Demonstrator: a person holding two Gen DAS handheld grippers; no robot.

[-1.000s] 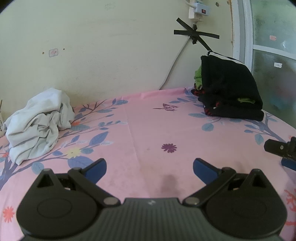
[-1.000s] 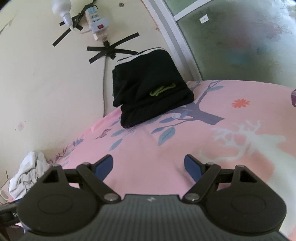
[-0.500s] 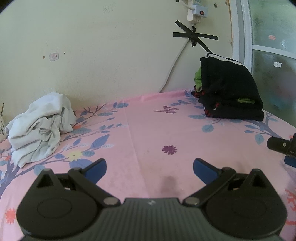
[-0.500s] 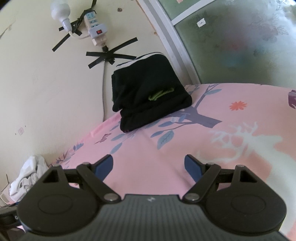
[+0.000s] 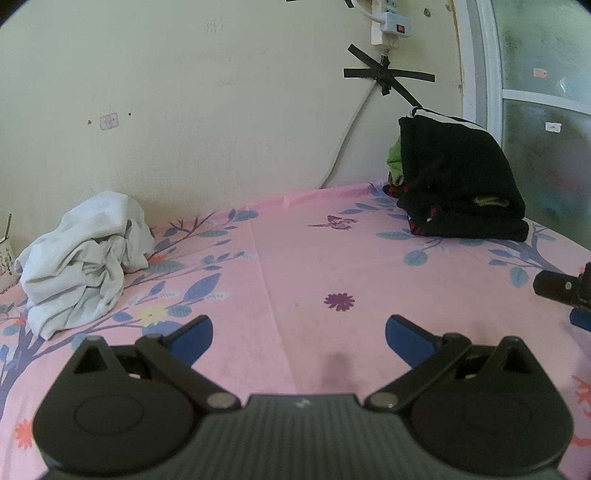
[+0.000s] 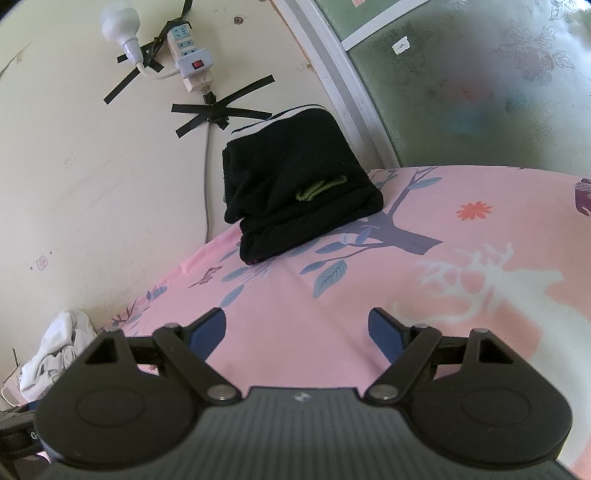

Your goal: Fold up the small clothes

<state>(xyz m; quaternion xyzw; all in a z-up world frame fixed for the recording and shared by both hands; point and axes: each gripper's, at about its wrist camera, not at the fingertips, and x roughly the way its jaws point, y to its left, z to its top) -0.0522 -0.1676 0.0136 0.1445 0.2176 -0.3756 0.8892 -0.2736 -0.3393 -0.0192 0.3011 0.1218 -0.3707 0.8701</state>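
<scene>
My left gripper (image 5: 299, 332): jaws spread wide, nothing between the blue pads, only pink sheet beneath.
My right gripper (image 6: 297, 328): jaws equally wide apart, holding nothing, over bare sheet.
White garment (image 5: 85, 258): crumpled in a heap at the far left of the bed, close to the wall, well apart from both my grippers.
Black stack (image 5: 458, 184): folded dark clothes piled at the far right corner by the wall and window frame; green and red cloth peeks out at its side.
Bedsheet (image 5: 295, 258): pink, printed with blue leaves and branches.
Wall: power strip (image 6: 192, 59) taped up with black tape, a bulb (image 6: 118, 22) beside it.
</scene>
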